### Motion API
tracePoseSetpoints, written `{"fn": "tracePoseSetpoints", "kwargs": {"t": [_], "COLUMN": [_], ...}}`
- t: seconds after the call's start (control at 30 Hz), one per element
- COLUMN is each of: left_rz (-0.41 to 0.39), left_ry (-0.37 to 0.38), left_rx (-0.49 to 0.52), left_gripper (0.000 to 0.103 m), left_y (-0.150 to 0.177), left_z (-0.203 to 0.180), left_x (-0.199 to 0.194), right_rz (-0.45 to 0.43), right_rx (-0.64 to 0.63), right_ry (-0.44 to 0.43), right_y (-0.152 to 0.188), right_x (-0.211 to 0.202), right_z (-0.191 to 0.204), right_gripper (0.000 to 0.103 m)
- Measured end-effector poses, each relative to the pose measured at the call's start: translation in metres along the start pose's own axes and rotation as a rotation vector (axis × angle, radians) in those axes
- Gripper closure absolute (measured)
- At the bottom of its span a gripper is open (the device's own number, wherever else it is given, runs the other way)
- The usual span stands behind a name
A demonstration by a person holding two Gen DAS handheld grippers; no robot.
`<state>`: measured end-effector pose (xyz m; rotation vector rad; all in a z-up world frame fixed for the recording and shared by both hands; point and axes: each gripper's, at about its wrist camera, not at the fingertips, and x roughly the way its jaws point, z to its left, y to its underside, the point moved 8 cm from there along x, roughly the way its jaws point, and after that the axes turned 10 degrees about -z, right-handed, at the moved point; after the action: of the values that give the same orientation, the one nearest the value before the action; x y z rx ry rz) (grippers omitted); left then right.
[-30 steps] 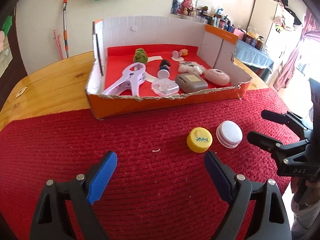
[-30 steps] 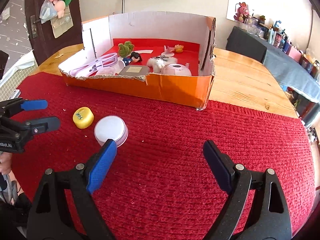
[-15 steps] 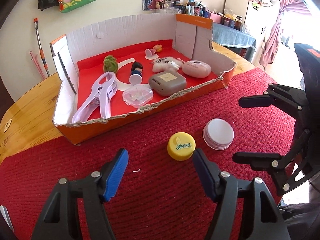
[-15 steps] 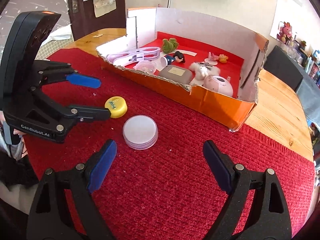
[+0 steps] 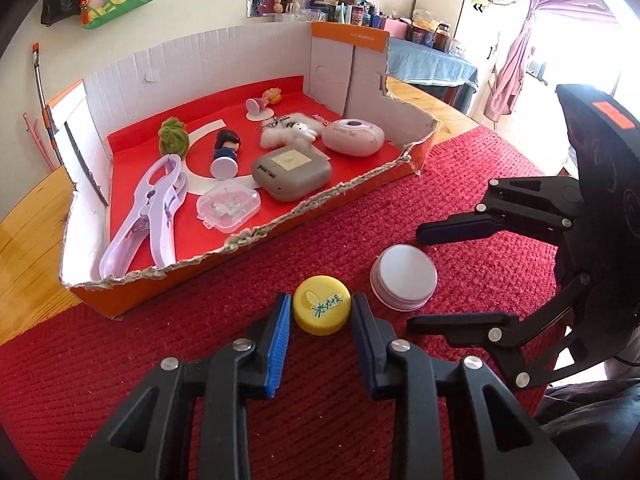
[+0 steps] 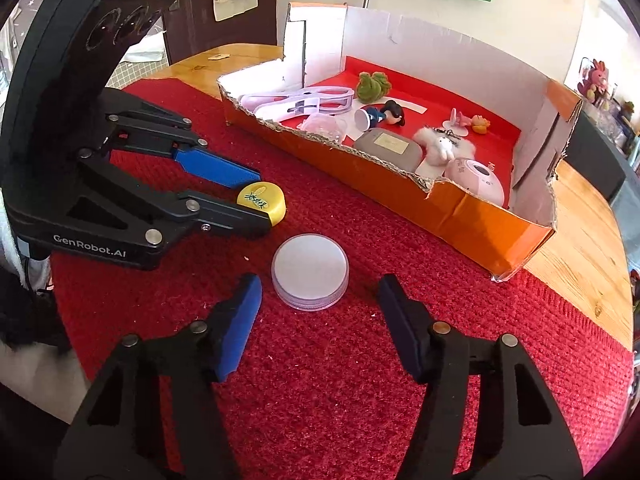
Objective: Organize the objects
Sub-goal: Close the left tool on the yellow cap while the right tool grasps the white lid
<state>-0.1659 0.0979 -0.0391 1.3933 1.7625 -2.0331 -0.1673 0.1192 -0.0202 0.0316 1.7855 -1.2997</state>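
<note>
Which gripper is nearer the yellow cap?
Left. The left gripper is closing around the yellow cap; the right gripper straddles the white lid beside it.

Yellow cap (image 5: pixel 322 309) and white round lid (image 5: pixel 403 277), flat, side by side on red mat (image 5: pixel 160 360).

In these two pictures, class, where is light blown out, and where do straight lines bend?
Left wrist view: the window at upper right is washed out white; the cardboard box bows with fisheye curve. Right wrist view: lighting is even, the table edge curves, corners go dark. Both stay sharp on the yellow cap and white lid.
</note>
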Motion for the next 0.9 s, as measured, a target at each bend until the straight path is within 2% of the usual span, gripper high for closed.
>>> {"fn": "tracePoseSetpoints", "kwargs": {"t": [0.33, 0.57, 0.9], "left_rz": [-0.016, -0.040, -0.109], "left_ry": [0.042, 0.047, 0.055], "left_rx": [-0.018, -0.034, -0.023], "left_gripper": [0.072, 0.072, 0.072], "left_y": [0.001, -0.002, -0.015], "left_z": [-0.004, -0.004, -0.007], "left_x": [-0.001, -0.010, -0.037], "right_rz": [-0.018, -0.031, -0.100], "right_rx": [0.021, 0.023, 0.042], "right_ry": [-0.035, -0.007, 0.013], "right_y": [-0.002, -0.003, -0.019], "right_x": [0.001, -0.002, -0.027], "right_z": [0.006, 0.007, 0.005], "right_gripper": [0.065, 0.066, 0.066]}}
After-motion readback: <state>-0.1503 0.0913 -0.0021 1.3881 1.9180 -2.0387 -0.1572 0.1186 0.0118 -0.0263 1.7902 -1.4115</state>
